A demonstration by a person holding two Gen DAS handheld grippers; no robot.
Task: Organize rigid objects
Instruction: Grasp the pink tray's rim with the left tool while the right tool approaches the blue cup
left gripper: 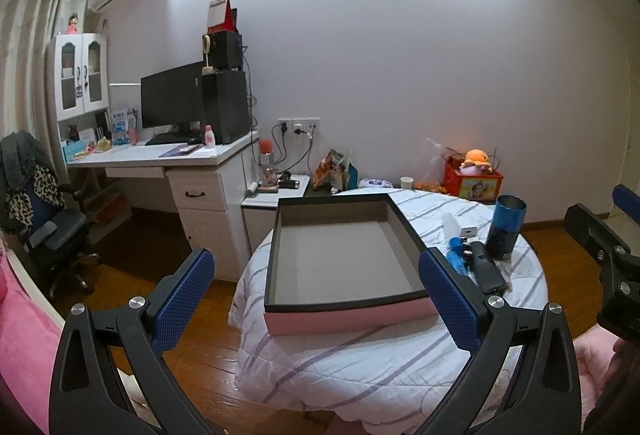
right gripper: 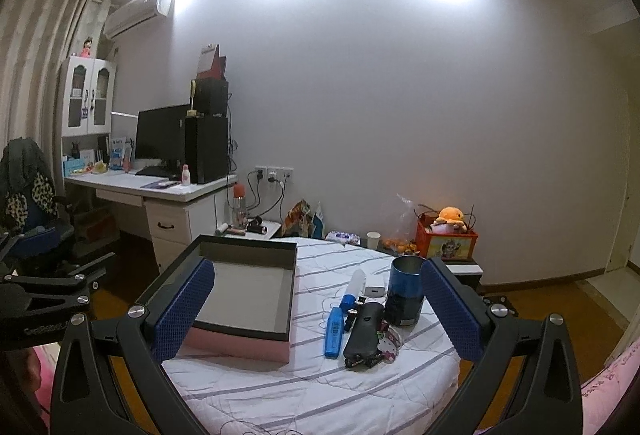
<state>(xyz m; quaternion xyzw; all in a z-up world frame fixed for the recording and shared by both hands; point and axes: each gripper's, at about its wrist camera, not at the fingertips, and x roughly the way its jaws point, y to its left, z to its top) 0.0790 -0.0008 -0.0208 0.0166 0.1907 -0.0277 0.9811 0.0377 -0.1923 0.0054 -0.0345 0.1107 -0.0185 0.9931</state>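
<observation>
A pink box (left gripper: pixel 352 319) (right gripper: pixel 240 345) with a black rim and a bare grey floor sits on a round table under a striped white cloth (left gripper: pixel 360 367) (right gripper: pixel 320 387). To the box's right lie a blue tin (left gripper: pixel 506 227) (right gripper: pixel 405 291) standing upright, a black remote-like object (left gripper: pixel 486 269) (right gripper: pixel 362 331), a blue marker (right gripper: pixel 334 331), a white bottle with a blue cap (right gripper: pixel 354 287) and a small white charger (right gripper: pixel 375 291) (left gripper: pixel 468 231). My left gripper (left gripper: pixel 316 299) hangs open in front of the box. My right gripper (right gripper: pixel 318 307) is open, short of the loose items.
A white desk (right gripper: pixel 160 191) with a monitor and a black computer tower stands at the left, an office chair (left gripper: pixel 48 235) beside it. A low white stand (left gripper: pixel 276 195) and a red box with an orange plush (right gripper: pixel 446 235) line the wall. Pink bedding lies at the lower edges.
</observation>
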